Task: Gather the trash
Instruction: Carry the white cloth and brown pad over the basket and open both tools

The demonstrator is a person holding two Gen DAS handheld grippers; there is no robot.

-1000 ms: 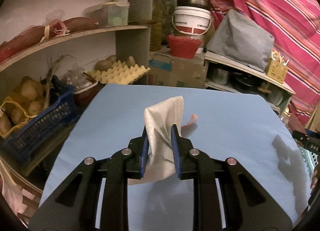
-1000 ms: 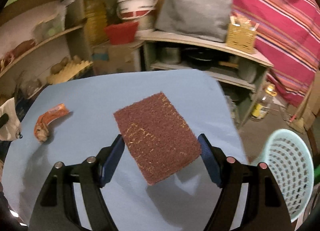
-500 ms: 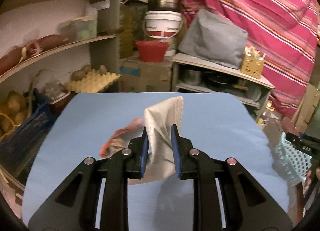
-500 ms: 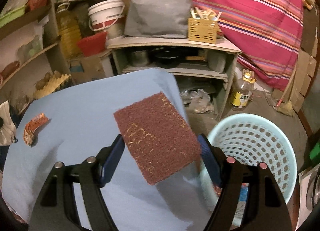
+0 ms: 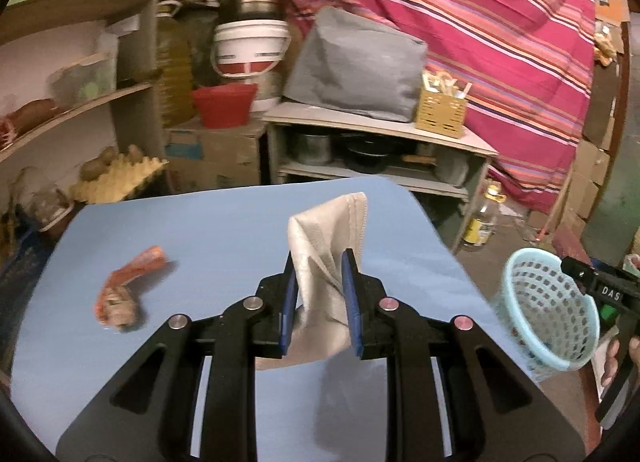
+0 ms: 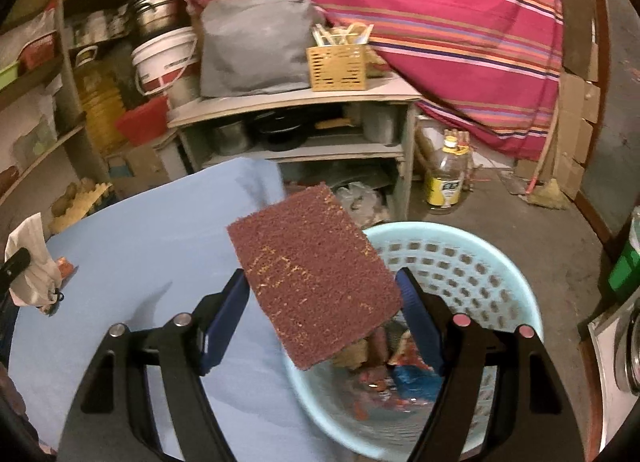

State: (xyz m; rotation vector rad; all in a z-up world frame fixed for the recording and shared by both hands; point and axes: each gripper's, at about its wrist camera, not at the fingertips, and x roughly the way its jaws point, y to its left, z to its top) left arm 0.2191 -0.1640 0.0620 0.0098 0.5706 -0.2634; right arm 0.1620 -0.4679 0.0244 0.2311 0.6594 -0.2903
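Observation:
My left gripper (image 5: 318, 266) is shut on a crumpled white cloth bag (image 5: 326, 238) and holds it above the blue table (image 5: 220, 222). An orange wrapper (image 5: 126, 286) lies on the table to its left. My right gripper (image 6: 320, 286) is shut on a brown scouring pad (image 6: 312, 278) and holds it over the near rim of the light blue trash basket (image 6: 460, 262), which holds several scraps. The basket also shows in the left wrist view (image 5: 548, 310), off the table's right edge. The white bag shows at the left of the right wrist view (image 6: 30, 262).
Shelves with potatoes and an egg tray (image 5: 120, 174) stand behind the table on the left. A low shelf unit (image 6: 304, 134) with pots, a grey bag and a yellow crate stands behind. An oil bottle (image 6: 446, 178) stands on the floor.
Both grippers swung to the right with their loads. The right gripper moved from over the table to over the basket. The orange wrapper slid leftward in the left wrist view.

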